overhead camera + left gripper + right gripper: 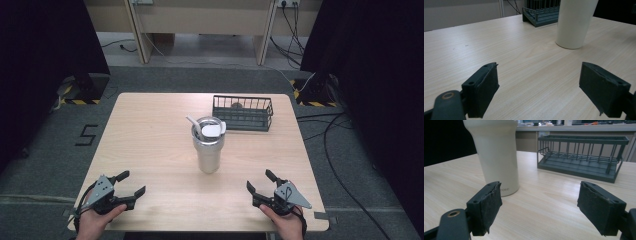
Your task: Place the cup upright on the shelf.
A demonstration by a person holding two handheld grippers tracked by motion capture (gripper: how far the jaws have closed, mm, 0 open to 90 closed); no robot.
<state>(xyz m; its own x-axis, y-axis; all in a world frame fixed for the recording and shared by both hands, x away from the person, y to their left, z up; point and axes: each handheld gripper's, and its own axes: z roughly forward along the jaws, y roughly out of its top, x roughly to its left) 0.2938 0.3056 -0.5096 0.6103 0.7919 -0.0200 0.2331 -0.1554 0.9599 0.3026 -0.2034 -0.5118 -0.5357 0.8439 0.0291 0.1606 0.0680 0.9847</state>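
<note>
Standing upright near the middle of the pale wooden desk (150, 150), a cream tumbler (208, 147) is carrying a white lid (211, 131) on its rim, and a white straw (194, 125) is leaning out of its top toward the left. Just behind it and to the right, a dark wire basket (243, 113) is sitting on the desk, apart from the tumbler, with a small object lying inside that is too small to make out.

At the near edge, a person's hands are holding both tools low over the wood. The left gripper (127, 184) is resting at the near left, its jaws spread wide with only bare desk between them; in the left gripper view the tumbler is standing well ahead and to the right. The right gripper (260, 181) is sitting at the near right, its jaws likewise standing apart and gripping nothing; in the right gripper view the tumbler is rising ahead above the left jaw, and the basket is lying farther back to the right. Both grippers are well apart from the tumbler.
</note>
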